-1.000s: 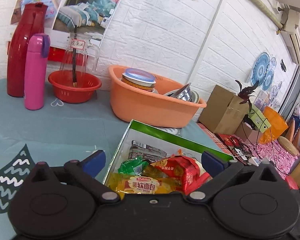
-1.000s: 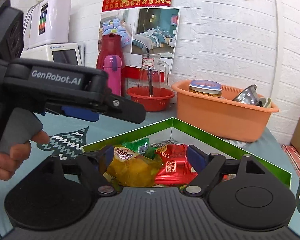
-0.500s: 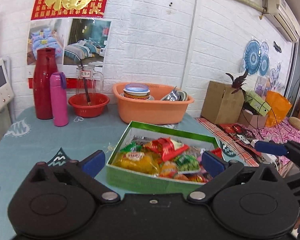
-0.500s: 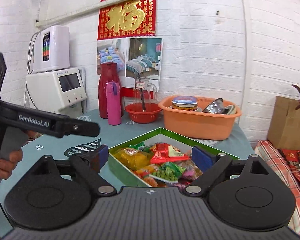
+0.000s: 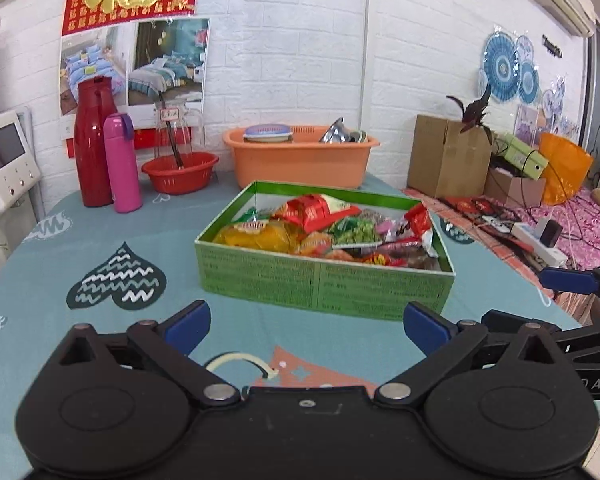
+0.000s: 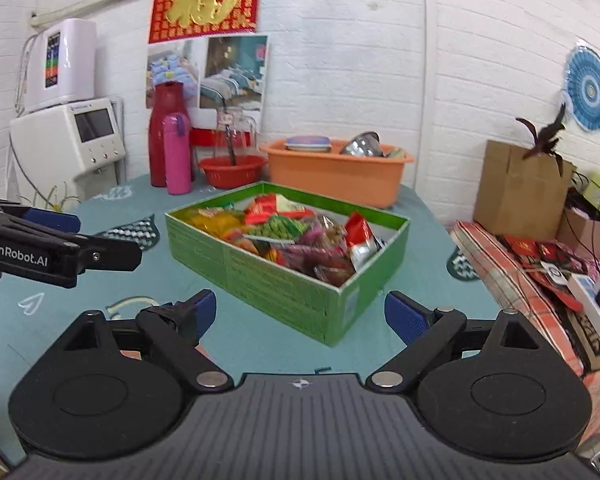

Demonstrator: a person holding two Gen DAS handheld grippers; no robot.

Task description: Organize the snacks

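Readable writing: "GenRobot.AI" in white on the black body of the left gripper, seen at the left edge of the right wrist view. A red wall hanging carries a large gold Chinese character. The green box has fine print on its outer walls, too small to read. Snack packet labels are also illegible.

Left of the box on the teal tablecloth: red flask, pink bottle just beside it, red bowl, then orange basin behind the box.

The box sits open-topped at table centre, white inside, filled with mixed snack packets: yellow at left, red and green in the middle, a red-and-silver one standing up at the right end.

Left gripper: level, low over the table, short of the box's near wall, fingers wide apart, nothing between them. Right gripper: pointed at the box's near corner, fingers likewise spread wide and empty. Its blue fingertip shows at the right edge of the left view.
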